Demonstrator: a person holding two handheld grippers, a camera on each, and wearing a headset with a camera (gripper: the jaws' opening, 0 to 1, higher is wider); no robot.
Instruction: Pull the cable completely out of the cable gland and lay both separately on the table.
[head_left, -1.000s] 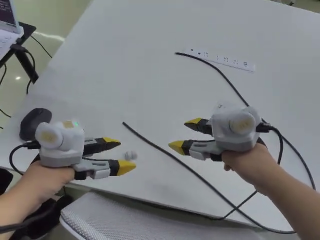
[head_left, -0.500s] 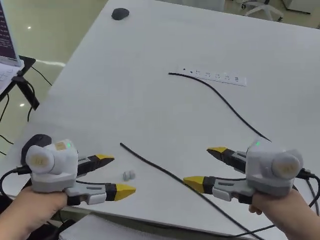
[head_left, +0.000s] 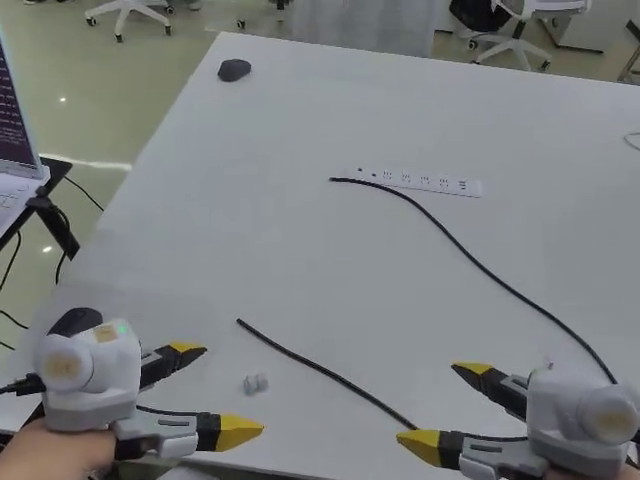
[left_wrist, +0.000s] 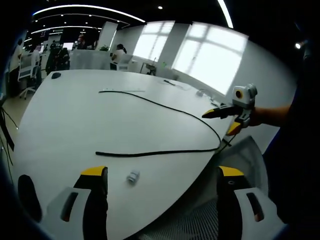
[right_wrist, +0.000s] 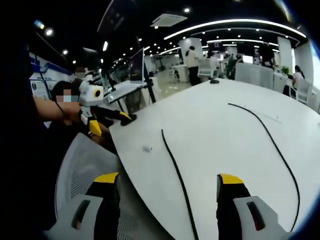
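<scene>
Black cable (head_left: 330, 372) lies on the table (head_left: 300, 200), its end near the small grey cable gland (head_left: 255, 382) (separate, close to the front edge); my left gripper (head_left: 218, 390) and right gripper (head_left: 442, 405) gape empty; a careless sweep could knock it off.

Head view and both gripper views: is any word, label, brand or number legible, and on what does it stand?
No text can be read in any view.
Power strip: small dark marks along it, too small to read.
Laptop screen: lines of text, cut off by the frame edge and blurred.
Blue wall board: print blurred, unreadable.
</scene>
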